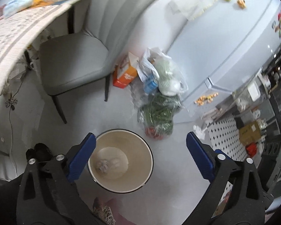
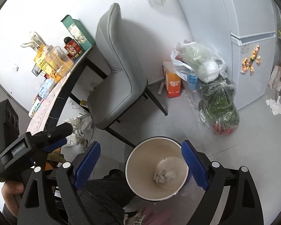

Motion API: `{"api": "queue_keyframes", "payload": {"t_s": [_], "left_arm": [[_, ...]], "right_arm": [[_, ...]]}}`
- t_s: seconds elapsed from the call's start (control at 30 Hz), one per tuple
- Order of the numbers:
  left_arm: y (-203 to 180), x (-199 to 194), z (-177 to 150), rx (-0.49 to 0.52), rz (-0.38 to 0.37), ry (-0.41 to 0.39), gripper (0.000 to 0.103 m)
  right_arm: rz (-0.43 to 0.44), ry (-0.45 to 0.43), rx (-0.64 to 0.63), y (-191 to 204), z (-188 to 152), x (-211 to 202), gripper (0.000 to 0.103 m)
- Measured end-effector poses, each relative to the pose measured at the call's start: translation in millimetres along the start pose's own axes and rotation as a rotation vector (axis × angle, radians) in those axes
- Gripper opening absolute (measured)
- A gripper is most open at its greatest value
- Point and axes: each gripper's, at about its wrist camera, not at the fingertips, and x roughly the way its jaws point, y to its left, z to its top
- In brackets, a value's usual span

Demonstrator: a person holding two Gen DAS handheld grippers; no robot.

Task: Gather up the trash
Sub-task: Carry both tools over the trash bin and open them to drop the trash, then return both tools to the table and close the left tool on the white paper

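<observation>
Both grippers hang over the bin (image 1: 119, 159), a round cream pail standing upright on the grey floor with its mouth facing up. The left gripper (image 1: 140, 157) has its blue jaws spread wide with nothing between them; the bin's mouth sits directly below, closer to the left jaw. The right gripper (image 2: 140, 165) is also spread wide and empty, and seen from its camera the bin lies under its right jaw. A crumpled wad (image 1: 102, 166) of paper rests on the bin's bottom, so one piece of trash seems already collected. What remains looks to lie away from the bin: torn paper scraps (image 2: 78, 129) on the floor to the left under the table (image 2: 46, 118), beside the chair (image 2: 114, 86), and more white scraps (image 2: 274, 106) far right near the fridge (image 2: 252, 60). The pile under the table lies left and beyond the bin, on the left gripper's side, so that hand is probably the nearer one; the scraps have no clear long axis.
</observation>
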Motion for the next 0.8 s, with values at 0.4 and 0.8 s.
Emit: {"api": "queue_keyframes", "payload": {"t_s": [0.4, 0.8], "left_arm": [[39.7, -103.7, 6.2, -0.057, 0.045, -0.183, 0.097], [94.0, -206.5, -16.6, -0.119, 0.147, -0.344, 0.097]], "right_arm": [[0.024, -0.062, -0.121, 78.9, 3.0, -32.2, 0.093], [0.099, -0.121, -0.280, 185.9, -16.5, -57.9, 0.095]]}}
